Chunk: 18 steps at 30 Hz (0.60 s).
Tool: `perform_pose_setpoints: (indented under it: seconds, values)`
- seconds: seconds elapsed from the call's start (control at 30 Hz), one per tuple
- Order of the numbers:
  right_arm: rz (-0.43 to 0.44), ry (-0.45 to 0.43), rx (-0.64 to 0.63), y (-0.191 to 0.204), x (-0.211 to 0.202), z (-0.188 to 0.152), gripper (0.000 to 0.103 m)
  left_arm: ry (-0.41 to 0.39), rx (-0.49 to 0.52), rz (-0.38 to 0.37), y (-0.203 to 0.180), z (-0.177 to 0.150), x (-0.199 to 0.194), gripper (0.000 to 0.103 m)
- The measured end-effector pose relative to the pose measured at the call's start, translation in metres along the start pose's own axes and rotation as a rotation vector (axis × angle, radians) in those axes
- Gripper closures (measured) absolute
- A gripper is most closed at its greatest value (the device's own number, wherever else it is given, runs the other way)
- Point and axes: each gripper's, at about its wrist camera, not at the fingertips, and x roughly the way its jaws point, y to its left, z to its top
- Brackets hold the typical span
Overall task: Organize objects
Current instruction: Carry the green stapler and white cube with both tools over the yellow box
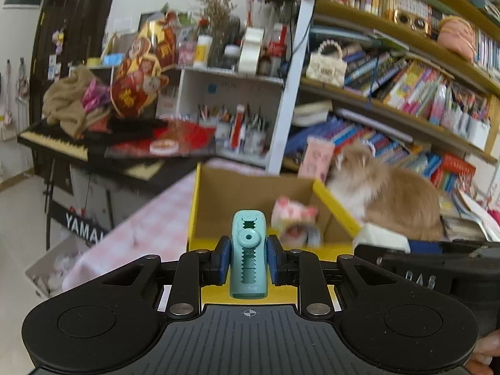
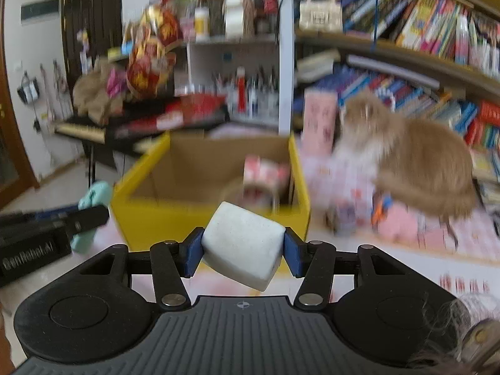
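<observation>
- Left tongs [image 1: 248,259] clamped on a teal clip-like plastic gadget [image 1: 248,256], held upright just in front of the yellow cardboard box [image 1: 195,206].
- Right tongs [image 2: 243,251] squeezing a tilted white foam block [image 2: 242,247], near the box's front wall.
- Pink patterned toy [image 1: 295,218] sitting inside the box.
- Fluffy ginger cat [image 2: 415,159] on the surface, right of the box.
</observation>
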Motion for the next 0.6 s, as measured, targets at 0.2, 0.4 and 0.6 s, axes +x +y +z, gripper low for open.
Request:
perform_pose_setpoints:
  seconds: [0.2, 0.4, 0.6]
  values:
    - [0.014, -0.085, 0.025, -0.013, 0.029, 0.05, 0.053, -0.012, 0.005, 0.009, -0.011, 0.018, 0.038, 0.08]
    - [0.045, -0.075, 0.009, -0.022, 0.072, 0.073, 0.053, 0.047, 0.037, 0.042, -0.022, 0.018, 0.082, 0.08]
    - [0.093, -0.013, -0.011, -0.028, 0.121, 0.085, 0.053, 0.169, 0.042, 0.1, -0.019, 0.009, 0.126, 0.08]
